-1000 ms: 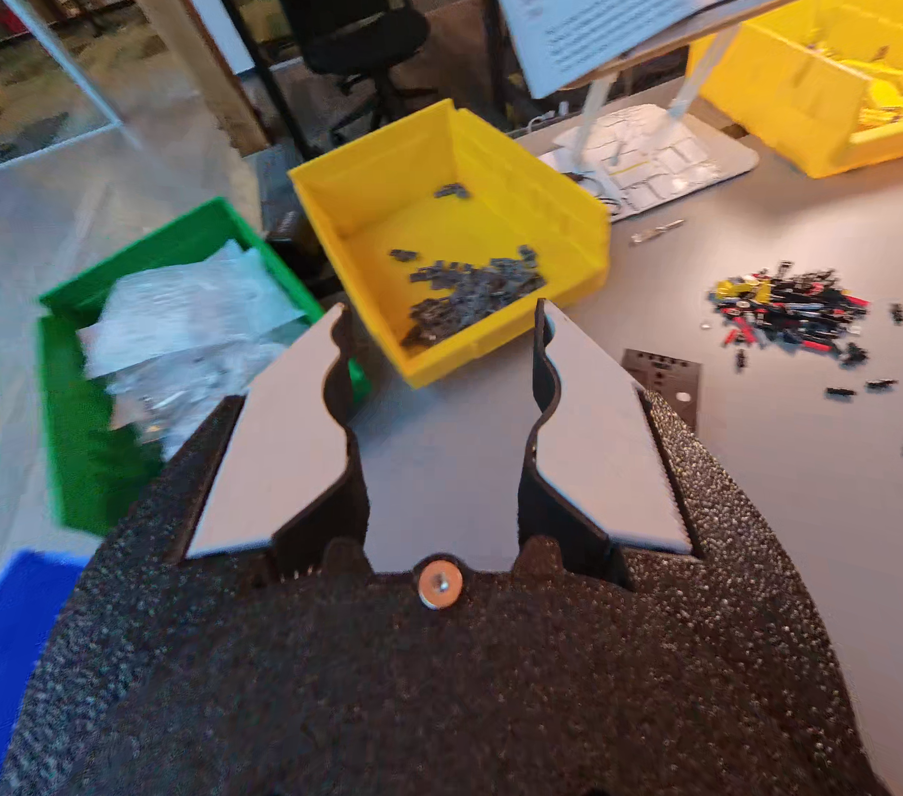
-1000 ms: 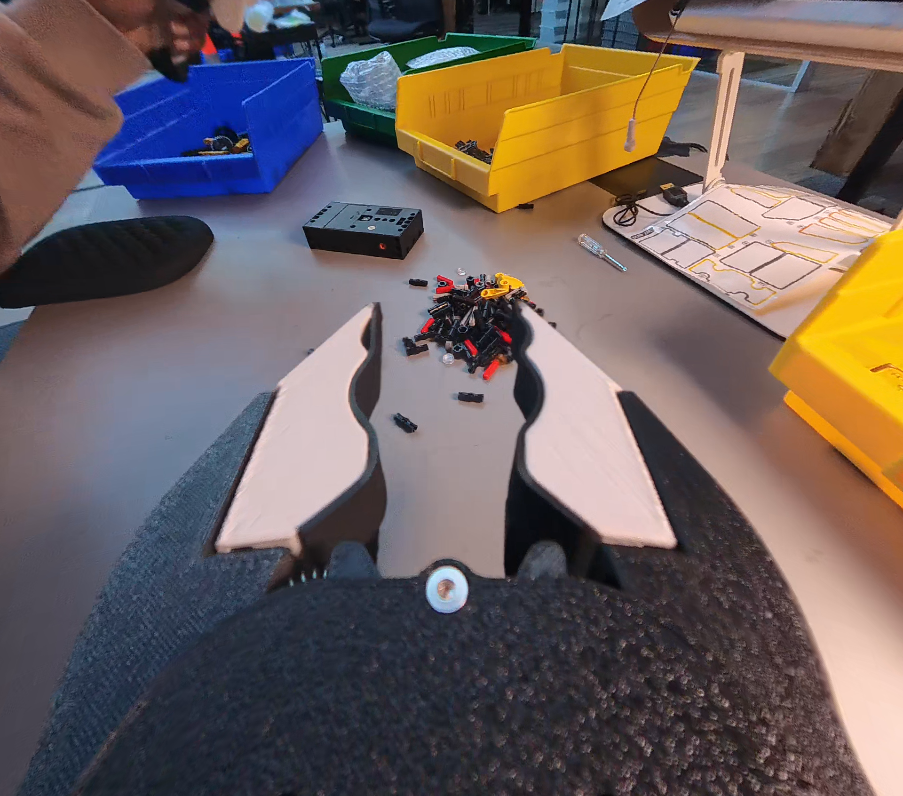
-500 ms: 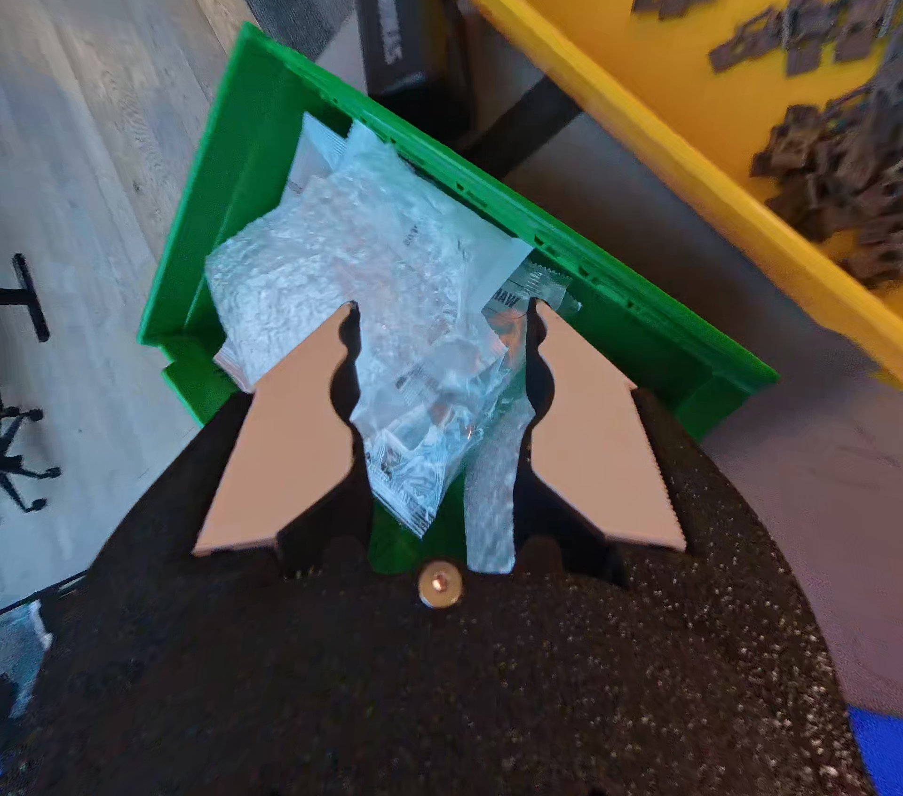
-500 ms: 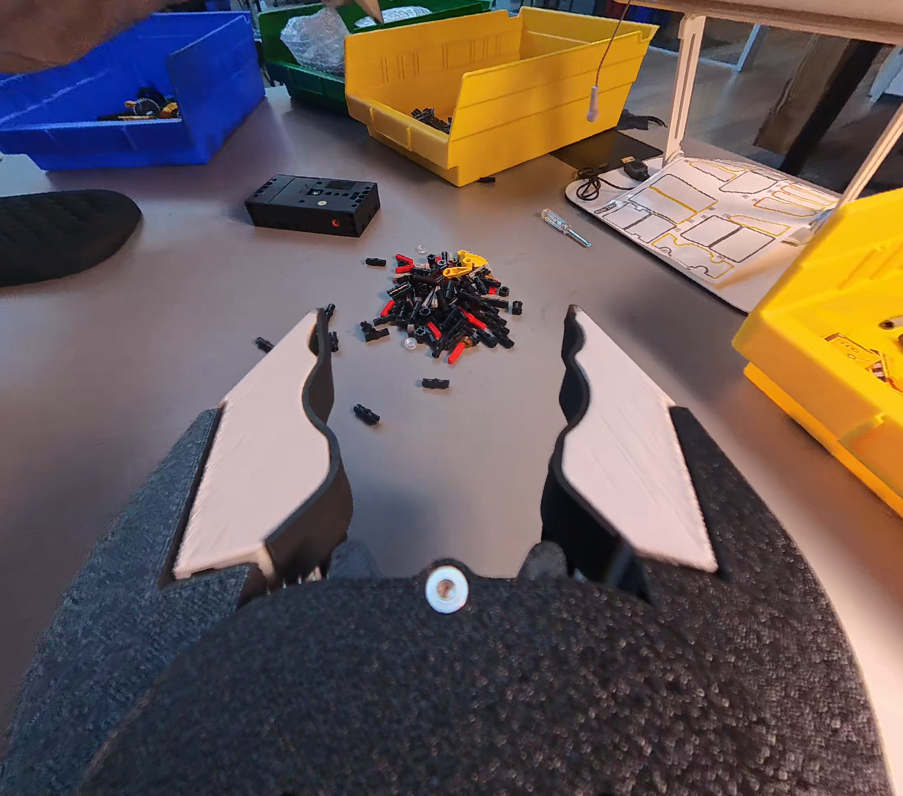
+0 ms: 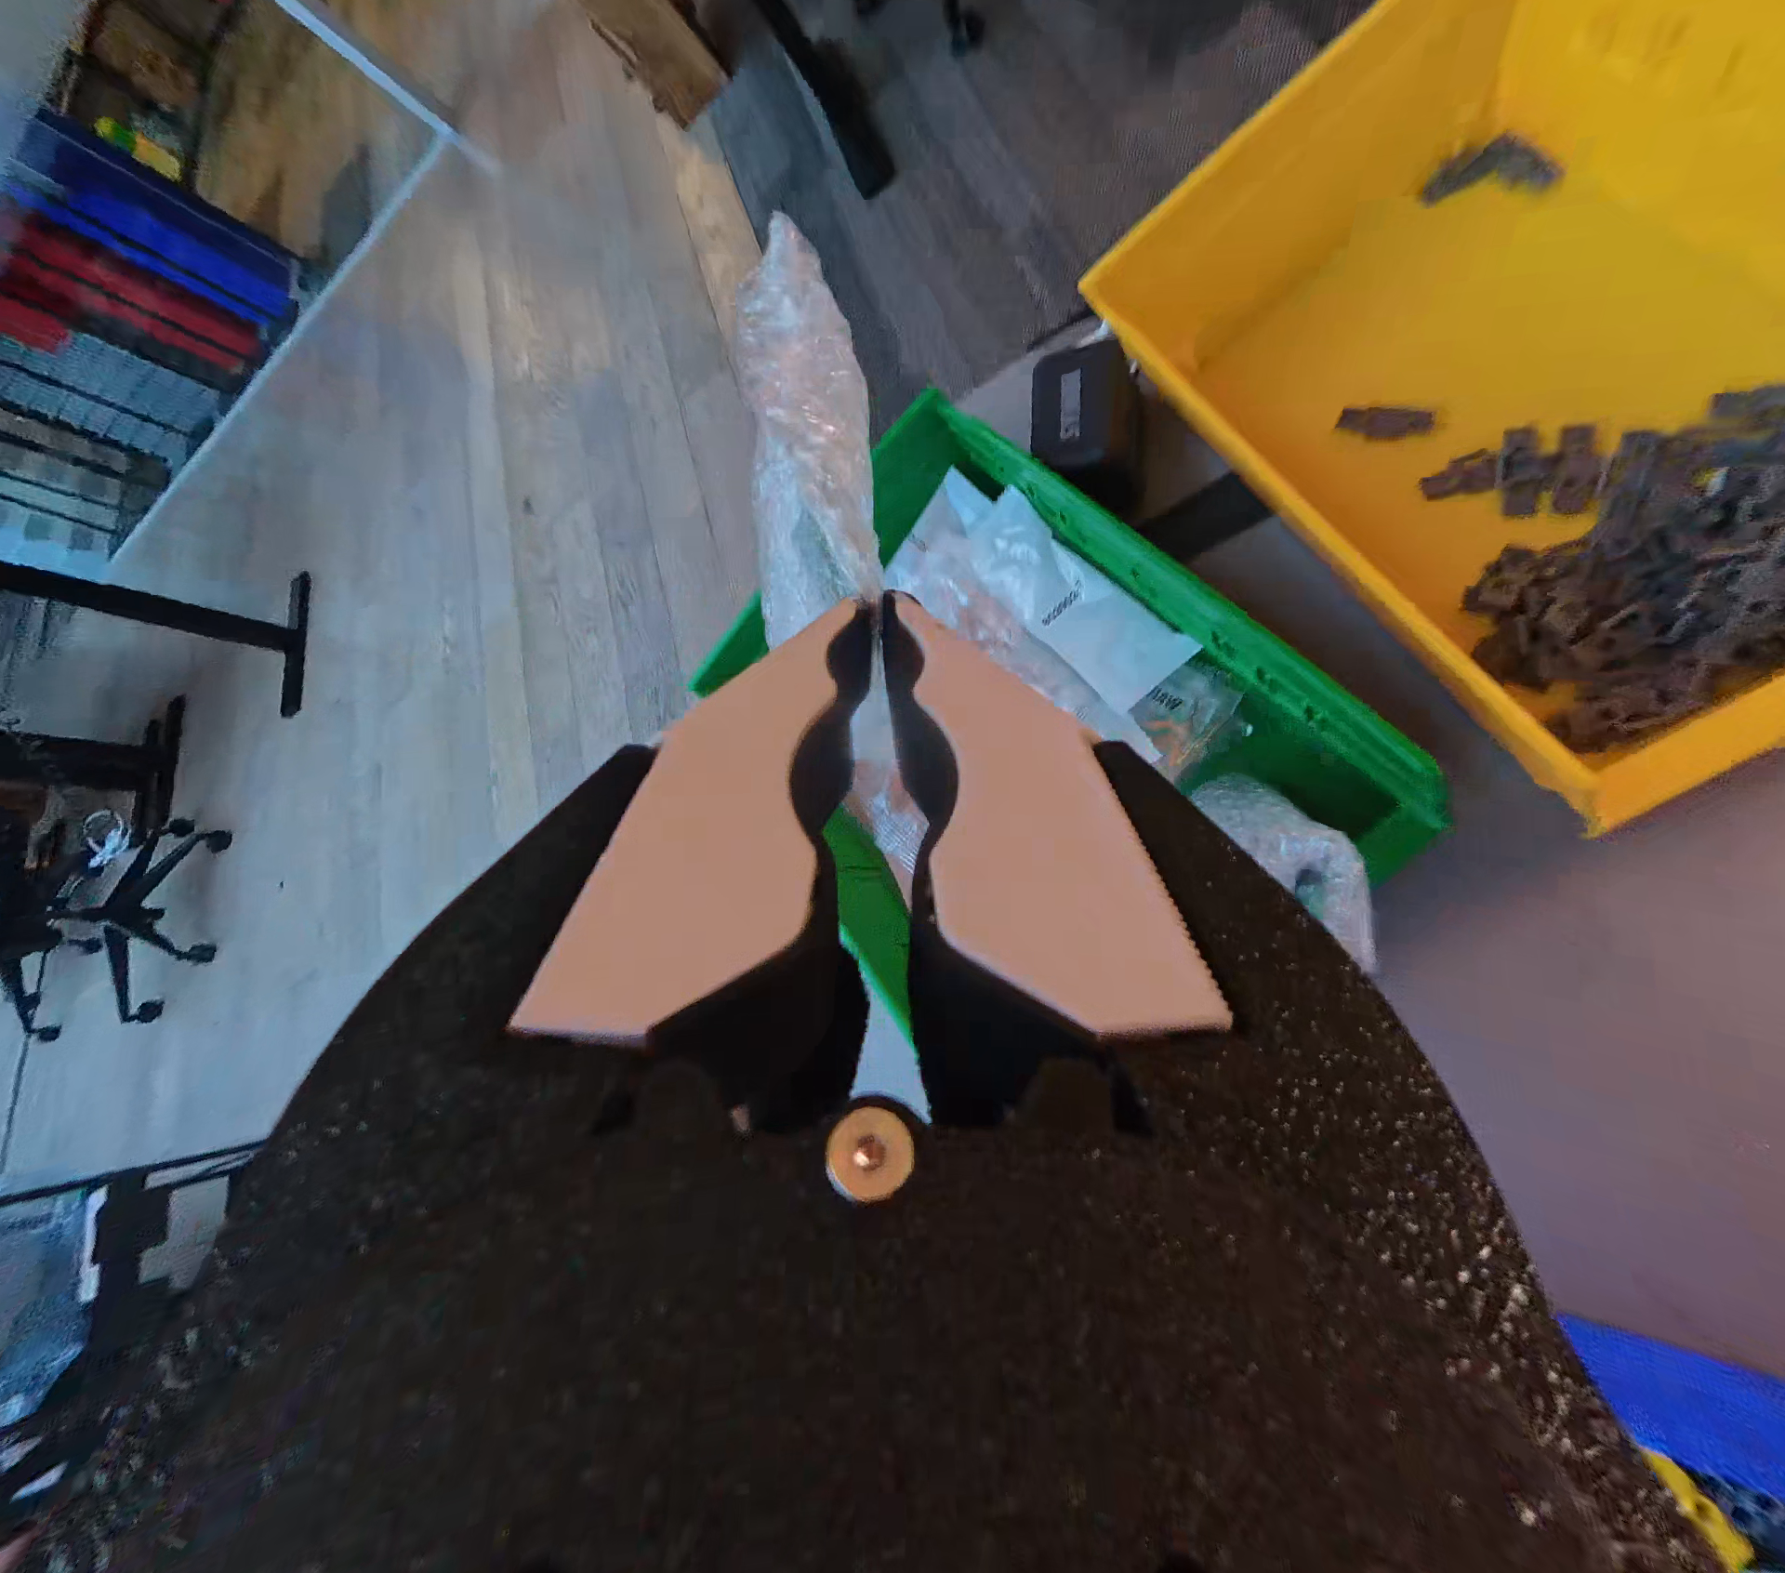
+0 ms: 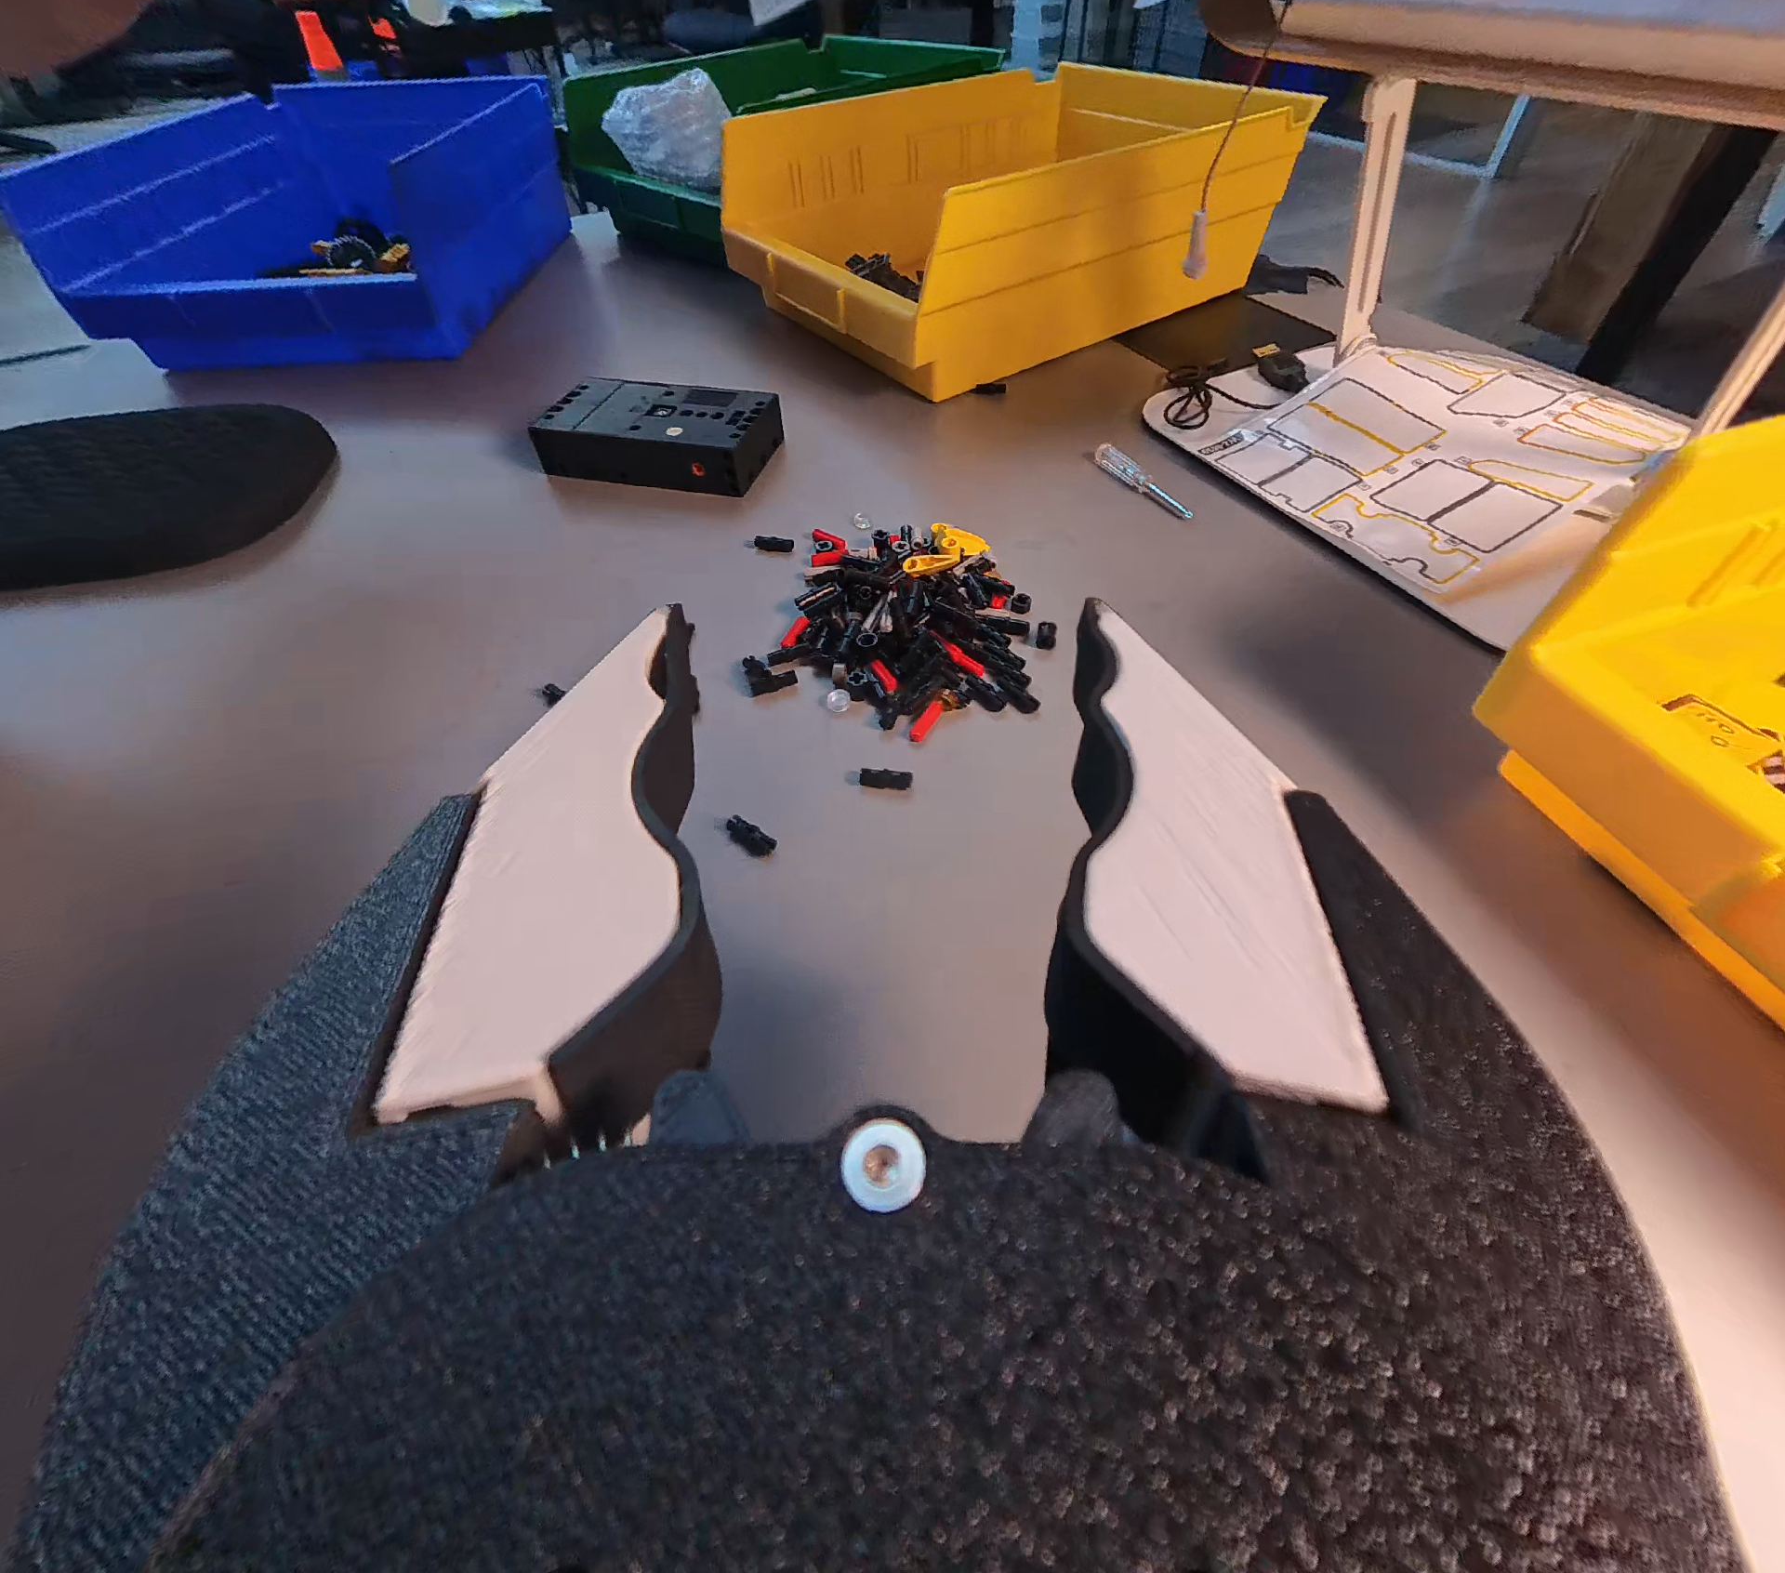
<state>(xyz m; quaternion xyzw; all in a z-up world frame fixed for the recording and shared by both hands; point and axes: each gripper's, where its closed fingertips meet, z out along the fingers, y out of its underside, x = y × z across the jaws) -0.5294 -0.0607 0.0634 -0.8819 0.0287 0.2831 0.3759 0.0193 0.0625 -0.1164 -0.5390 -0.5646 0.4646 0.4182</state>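
Left gripper pinches clear bubble-wrap bag above green bin; right gripper gapes empty near parts pile; likely best lifted slowly, pinch firm.

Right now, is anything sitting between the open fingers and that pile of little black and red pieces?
Almost nothing: between the right gripper and the pile of small pegs lie only two stray black pegs on the bare grey table.

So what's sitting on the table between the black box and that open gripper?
In the right wrist view, a pile of small parts lies between the black box and the right gripper, with two loose black pieces nearer the gripper.
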